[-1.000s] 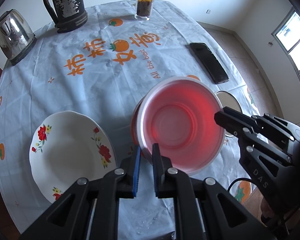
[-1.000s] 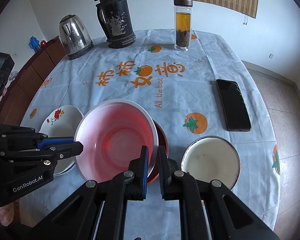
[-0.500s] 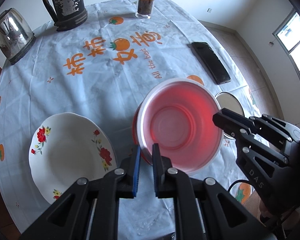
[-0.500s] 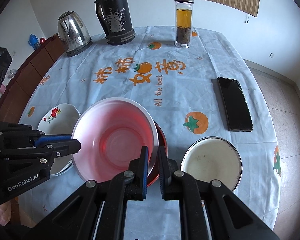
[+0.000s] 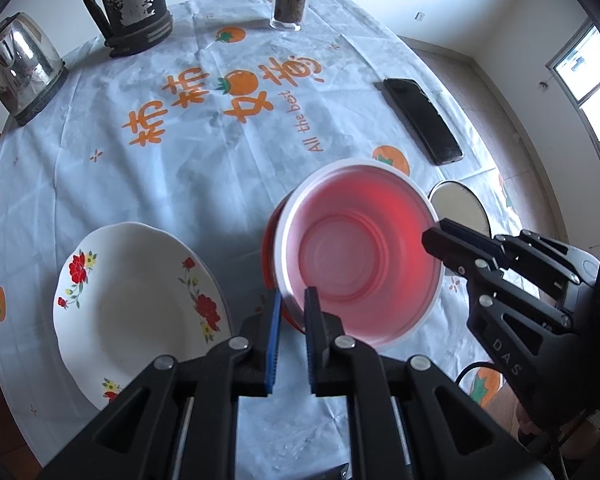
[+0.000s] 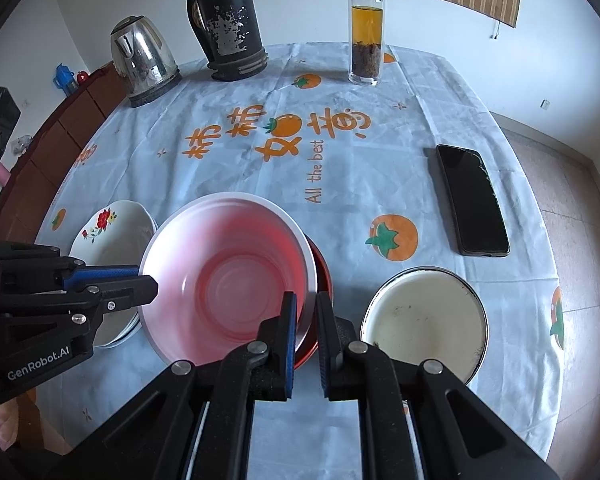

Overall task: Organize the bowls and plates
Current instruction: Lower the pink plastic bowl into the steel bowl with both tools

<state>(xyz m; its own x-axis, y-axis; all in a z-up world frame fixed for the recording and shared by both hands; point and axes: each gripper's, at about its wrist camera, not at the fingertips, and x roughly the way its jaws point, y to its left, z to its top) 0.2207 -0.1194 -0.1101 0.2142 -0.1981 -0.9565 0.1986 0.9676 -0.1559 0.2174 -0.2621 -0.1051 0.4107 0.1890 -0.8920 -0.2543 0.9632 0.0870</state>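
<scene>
A translucent pink bowl (image 5: 356,256) (image 6: 228,280) with a pale rim hangs over a red dish (image 5: 270,248) (image 6: 324,276), which shows only as a crescent beneath it. Whether the two touch I cannot tell. My left gripper (image 5: 292,296) (image 6: 148,280) is shut on the bowl's left rim. My right gripper (image 6: 306,300) (image 5: 432,236) is shut on the opposite rim. A white plate with red flowers (image 5: 140,304) (image 6: 112,224) lies to the left. To the right sits a white enamel bowl (image 6: 424,320) (image 5: 458,208).
The round table (image 6: 380,92) wears a pale cloth with orange print. A black phone (image 6: 472,200) lies at the right. Along the far edge stand a steel kettle (image 6: 144,60), a black thermos jug (image 6: 228,28) and a glass tea bottle (image 6: 366,32).
</scene>
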